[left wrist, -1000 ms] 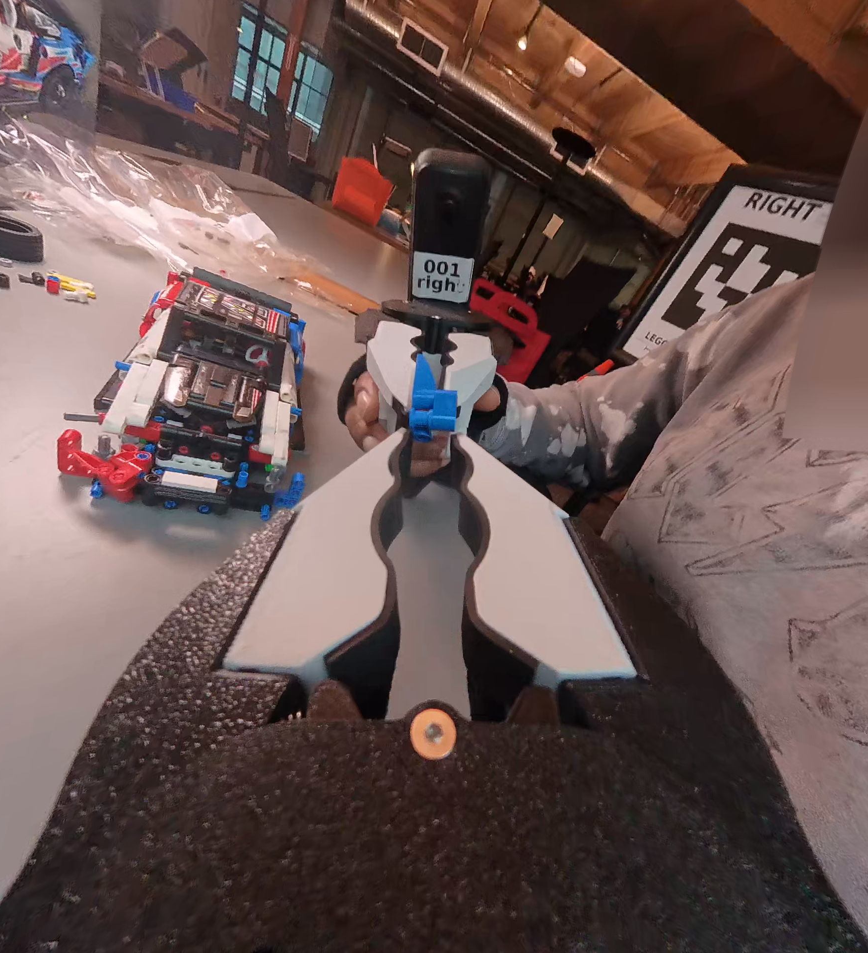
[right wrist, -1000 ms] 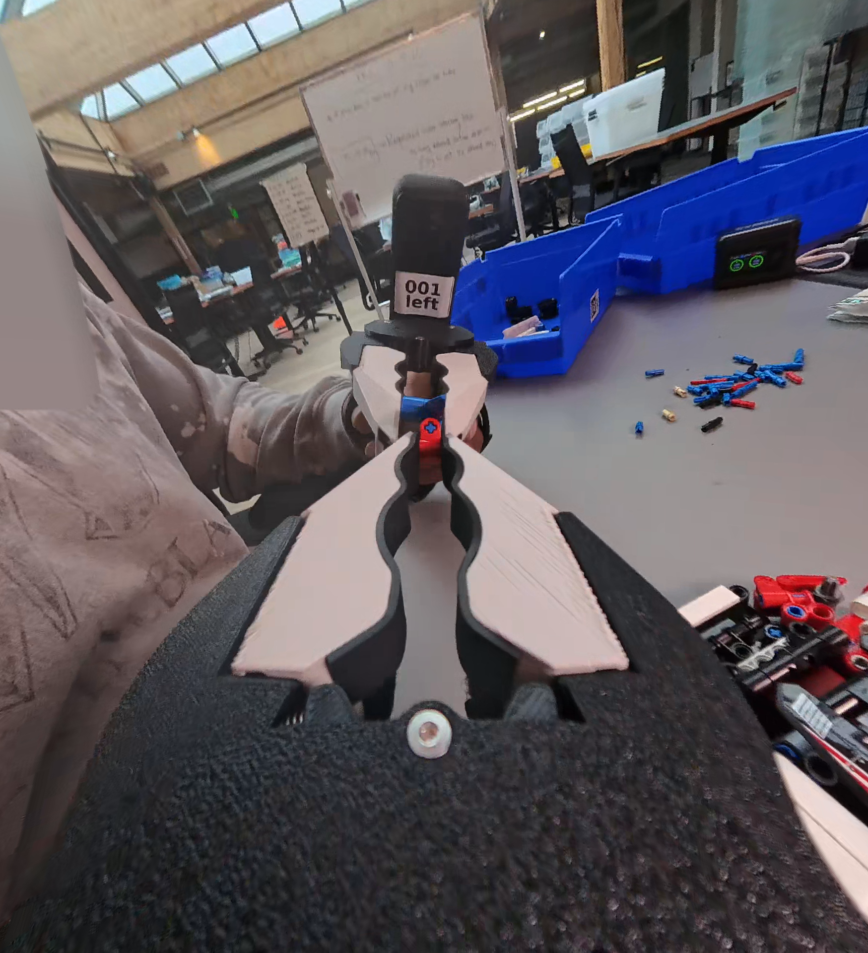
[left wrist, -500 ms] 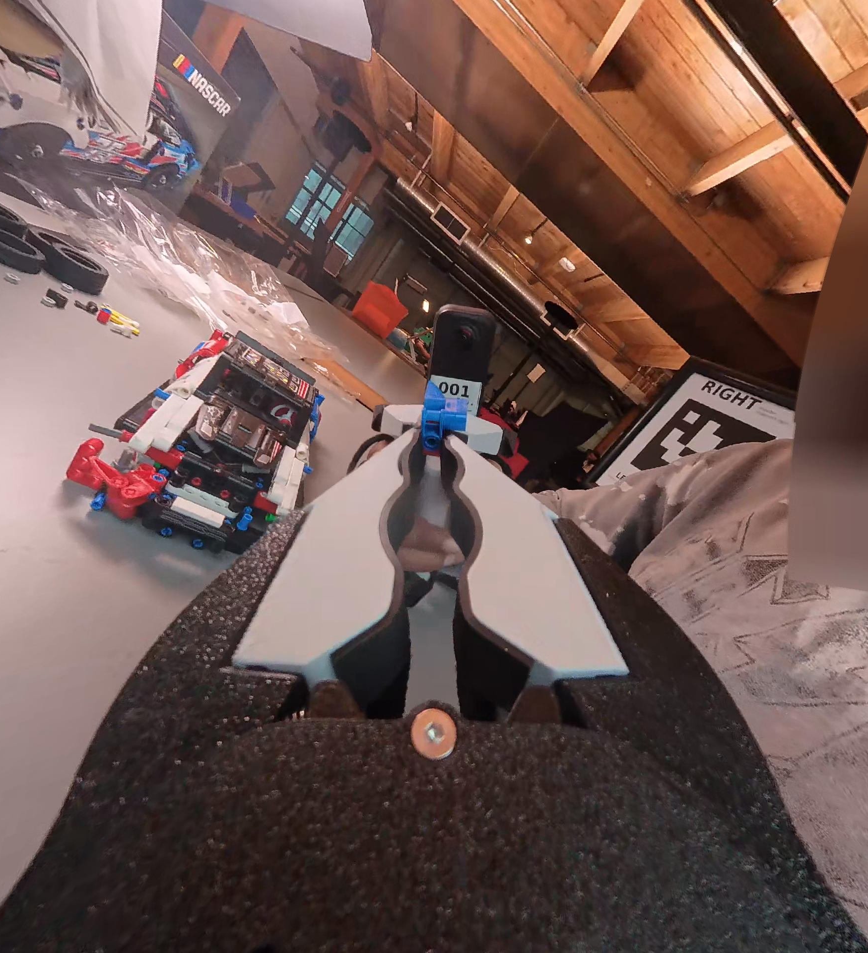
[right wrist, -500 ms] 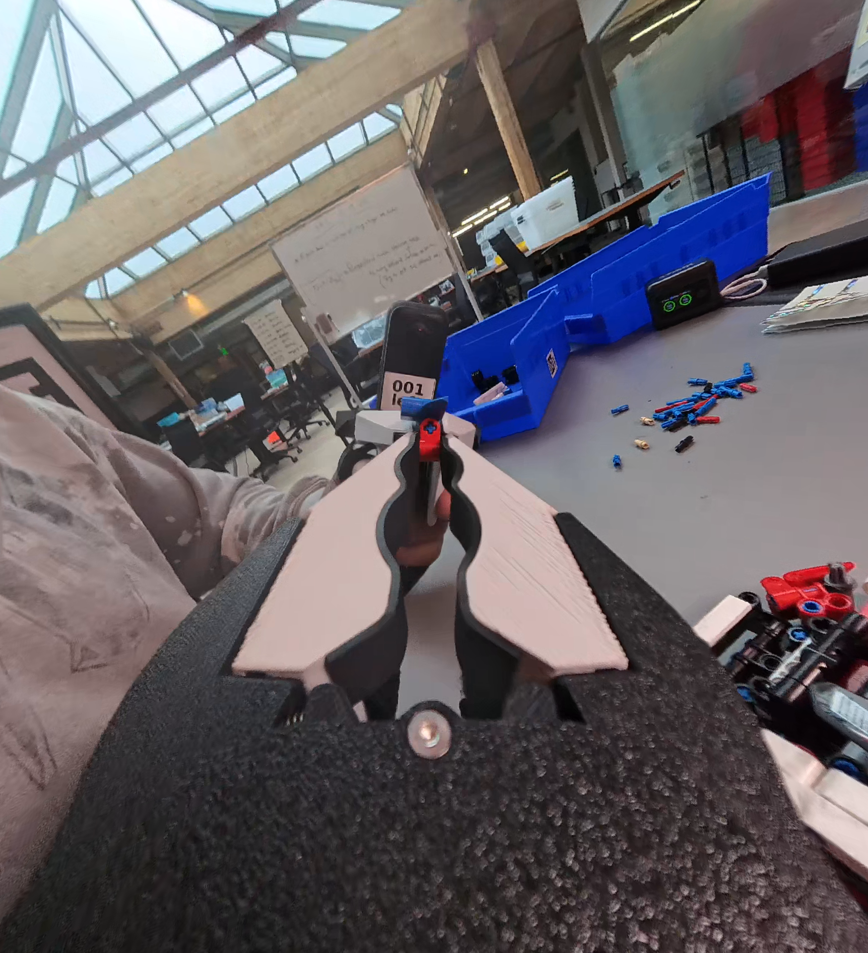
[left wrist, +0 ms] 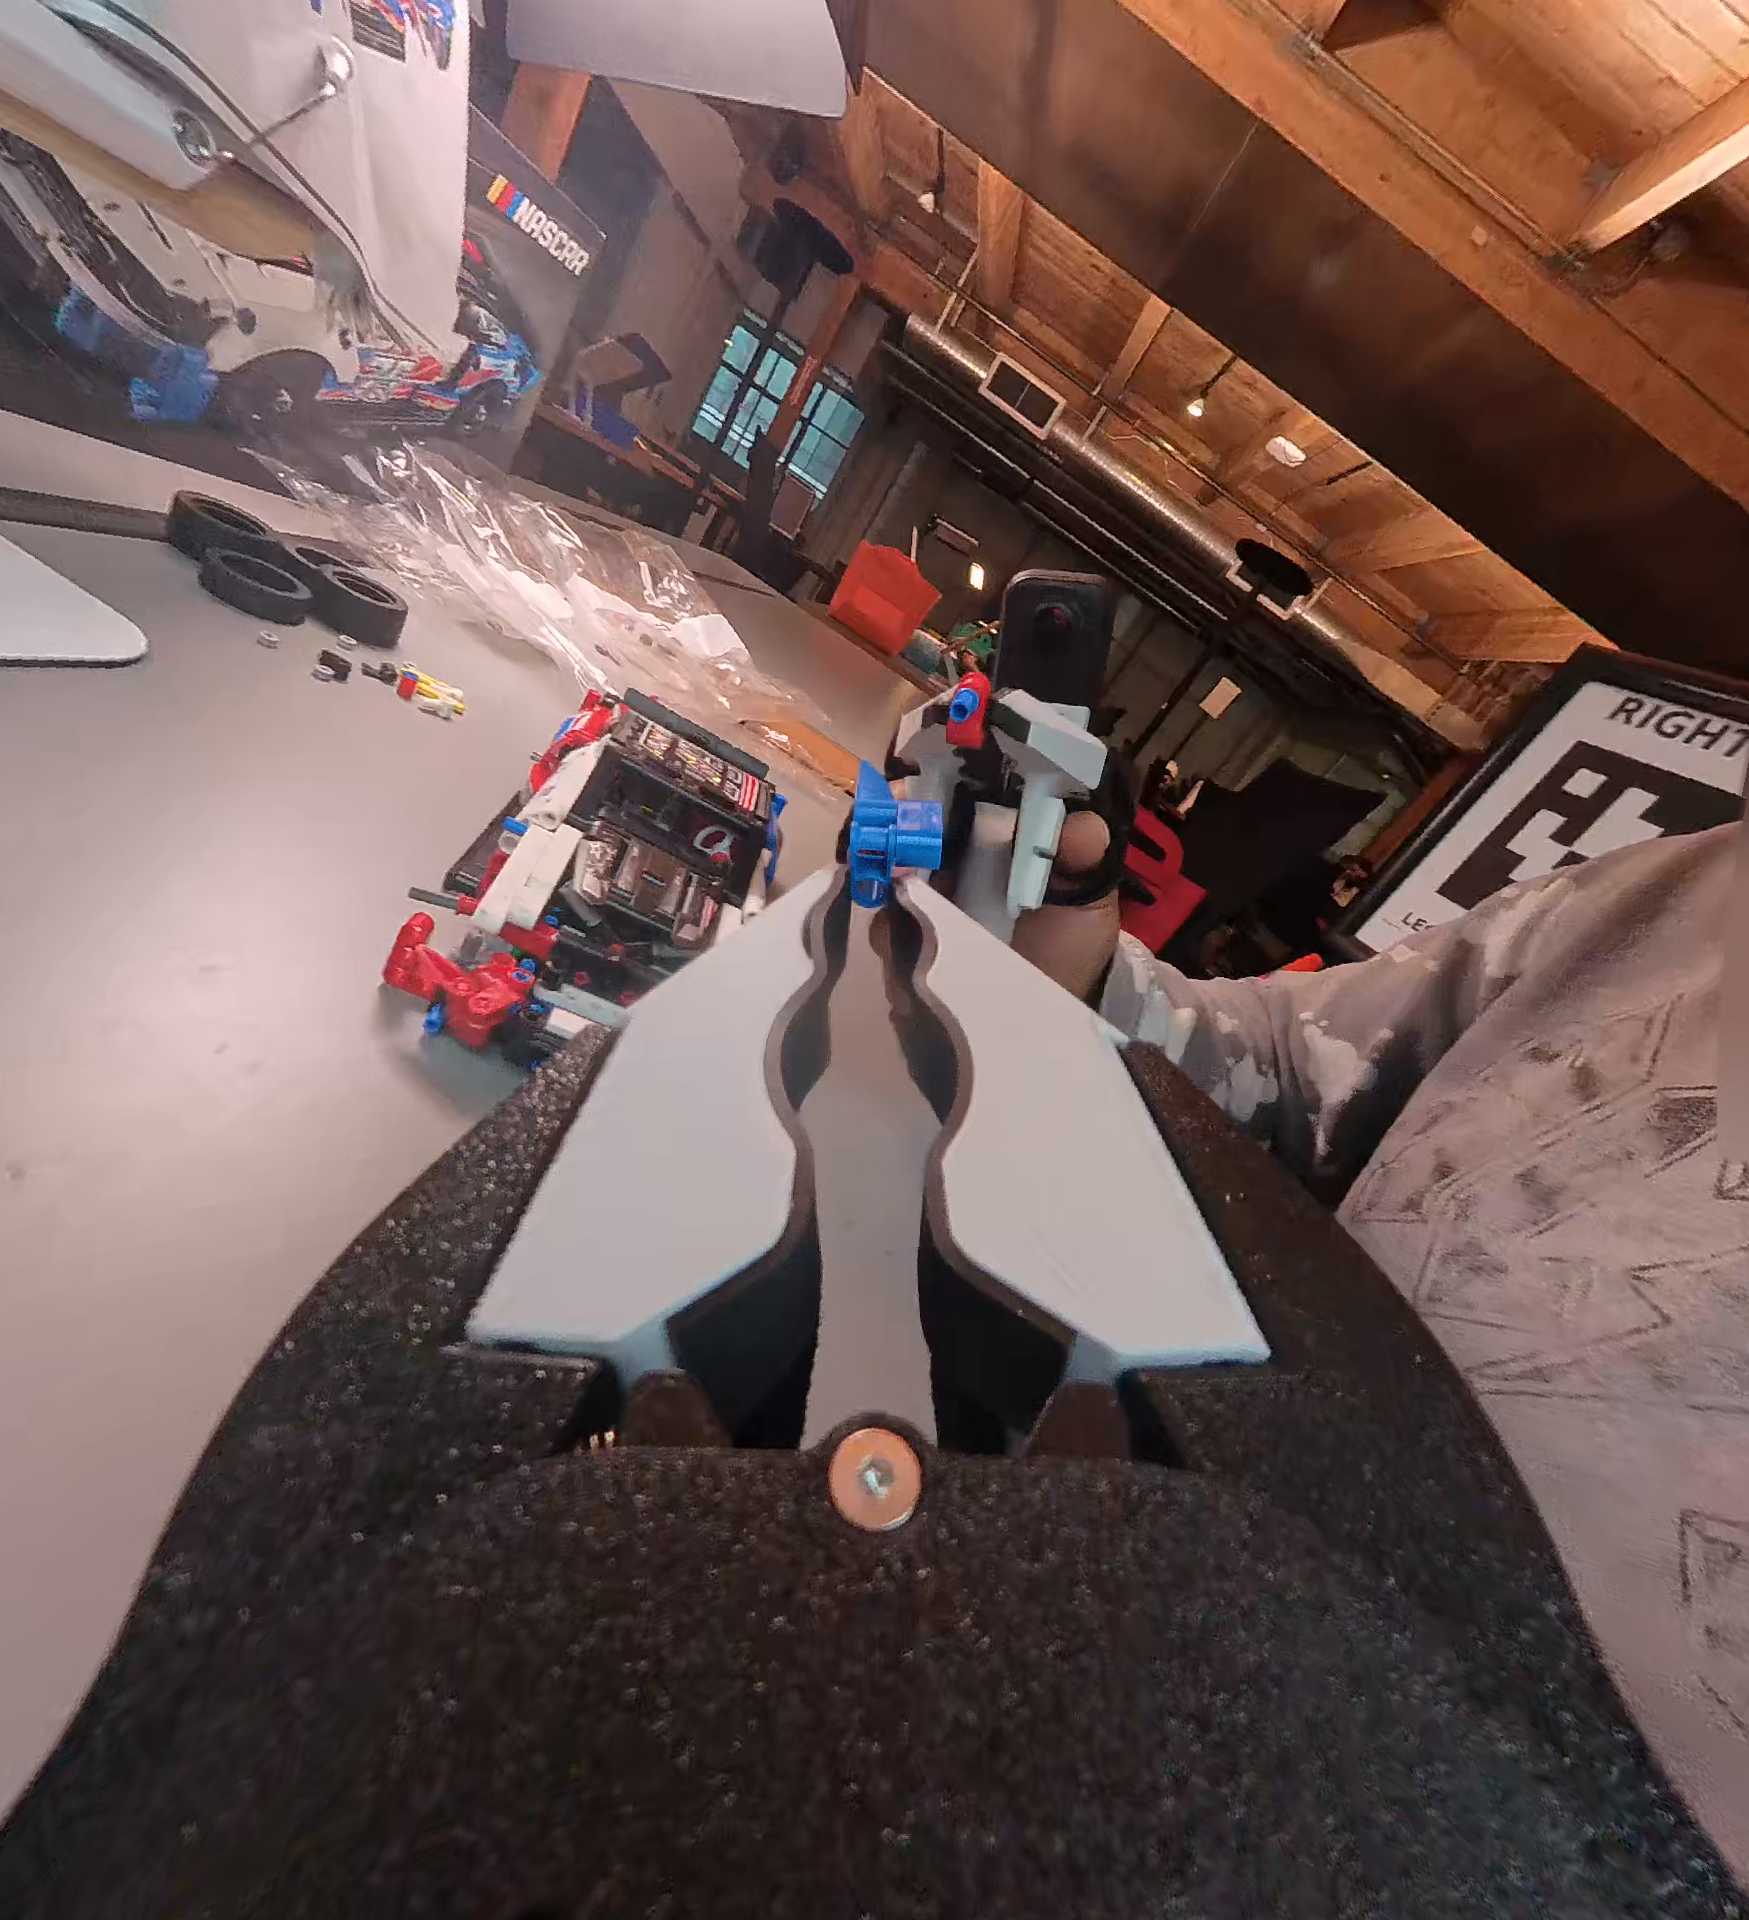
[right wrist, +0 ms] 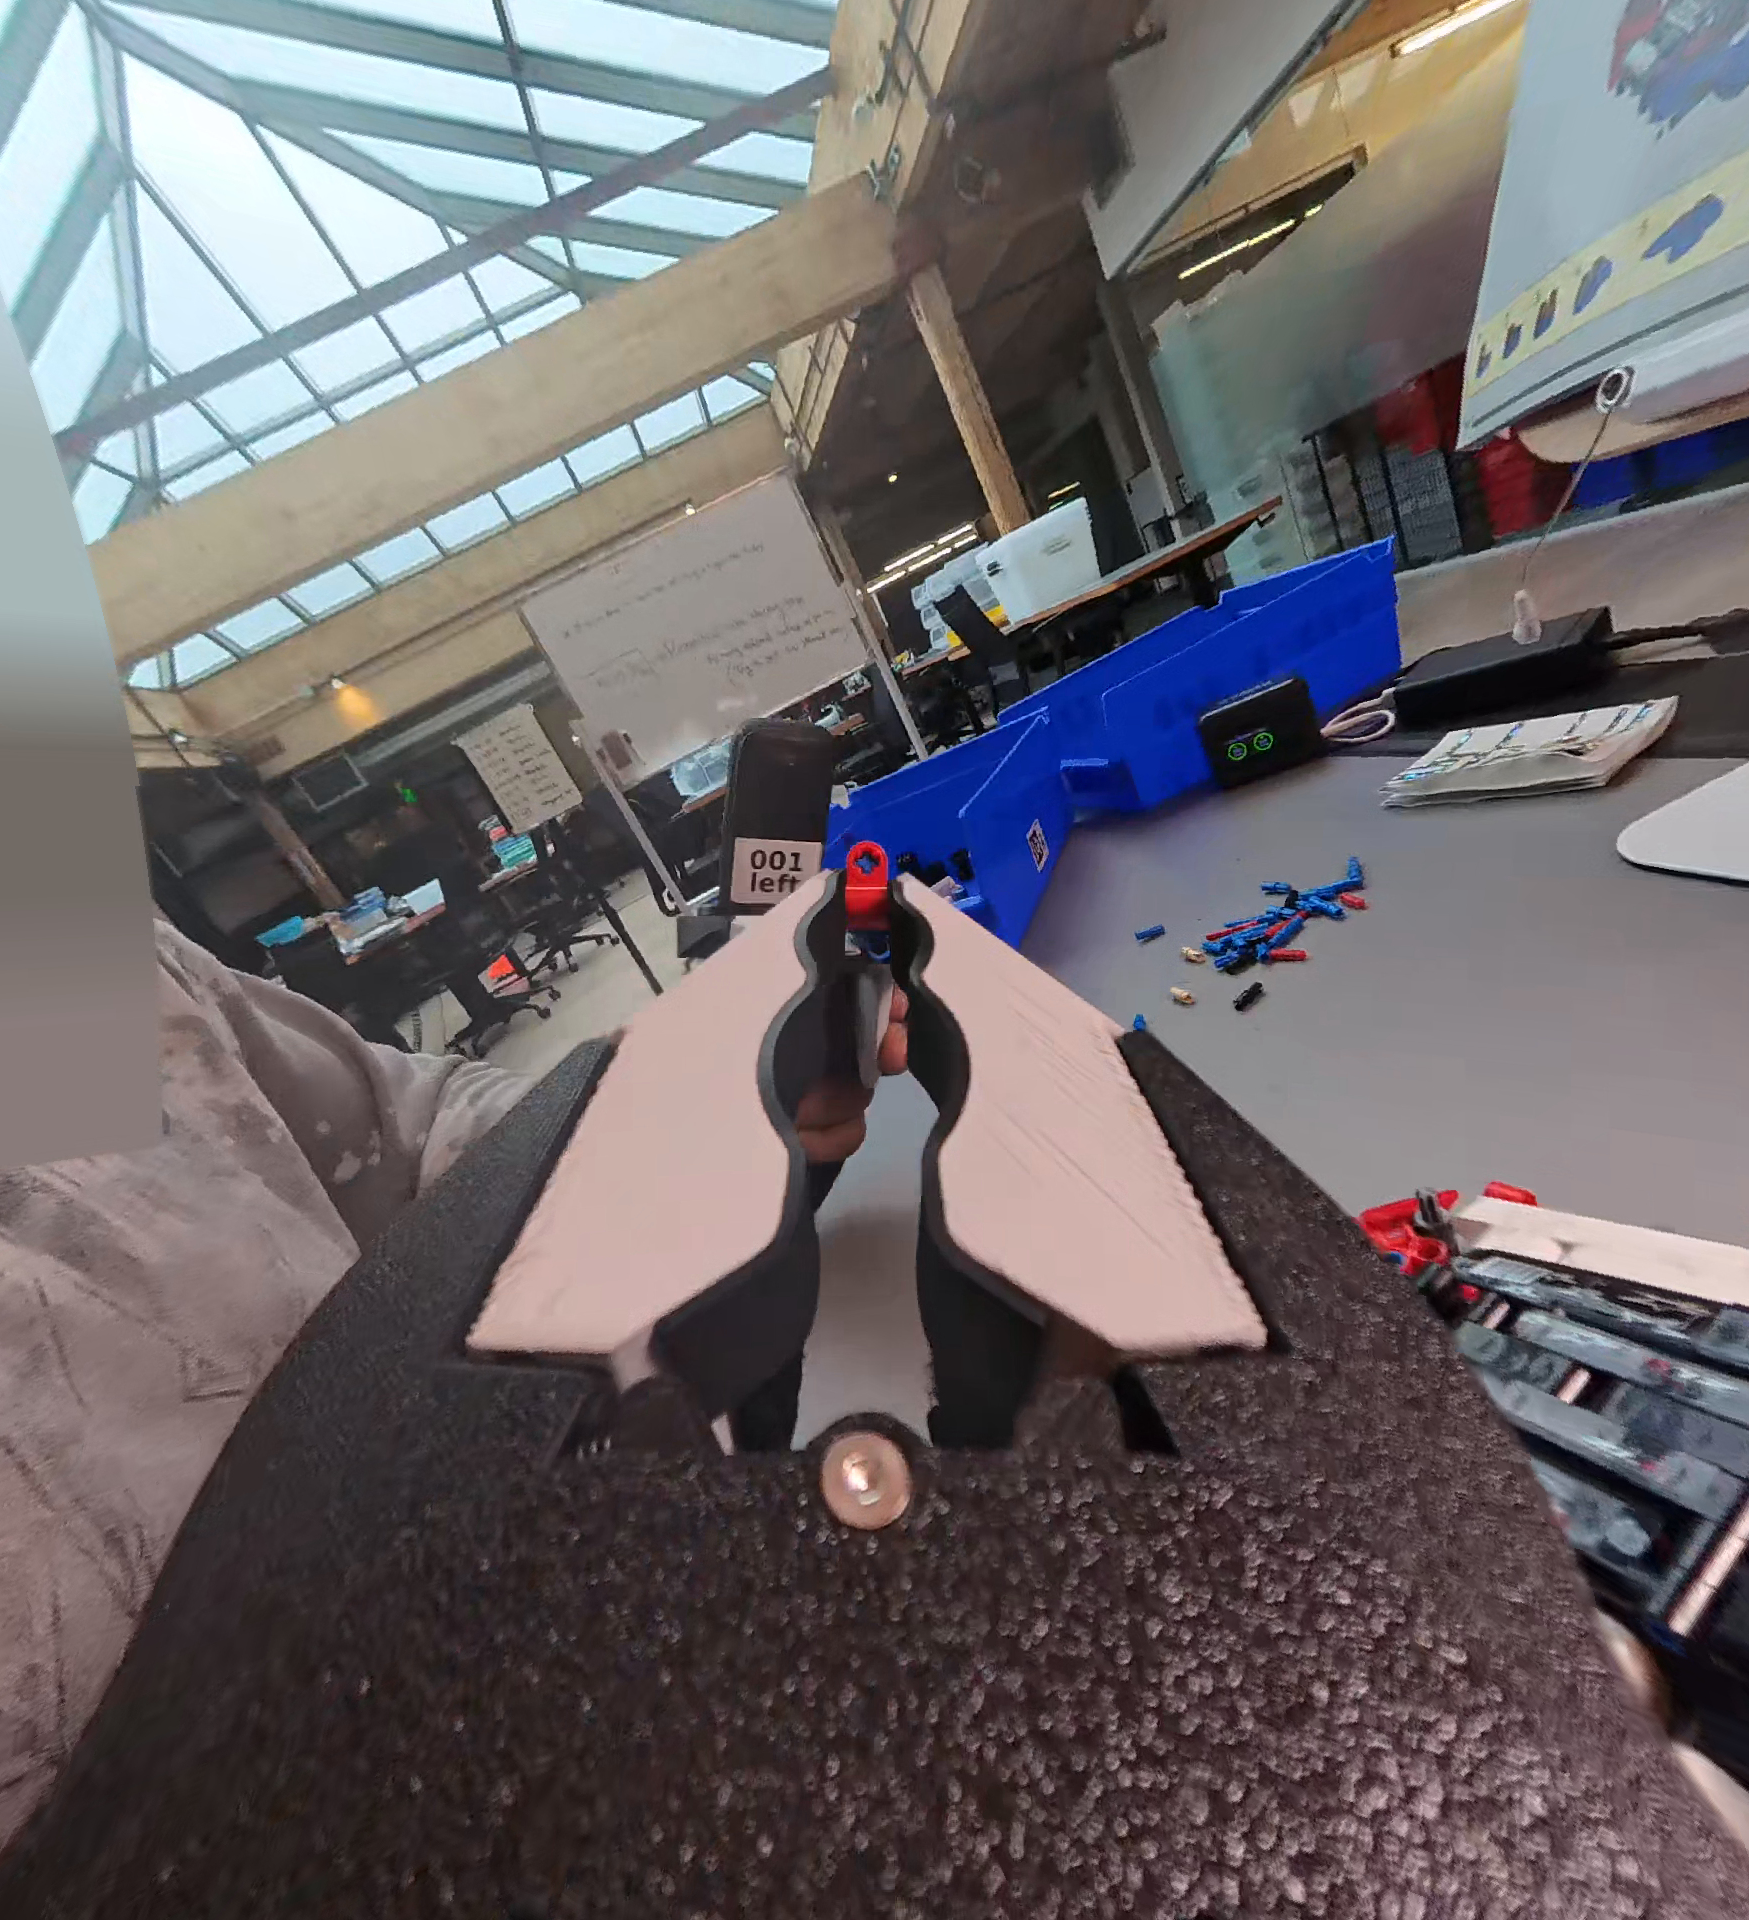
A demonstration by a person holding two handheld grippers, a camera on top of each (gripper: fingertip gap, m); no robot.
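Observation:
My left gripper is shut on a small blue connector piece, held in the air above the grey table. My right gripper is shut on a small red connector piece, also held up. In the left wrist view the right gripper shows just beyond and to the right of the blue piece, with the red piece at its tip. The two pieces are apart. A partly built toy car stands on the table to the left; its edge shows in the right wrist view.
Black tyres and small loose parts lie far left, near clear plastic bags. In the right wrist view a heap of blue and red pins, a blue bin, a booklet and a white pad are on the table. My right fingertips sit around 7 cm from my left ones.
Both grippers tilted upward and drew apart. The red piece no longer meets the blue one; the right gripper now sits up and to the right of my left tips.

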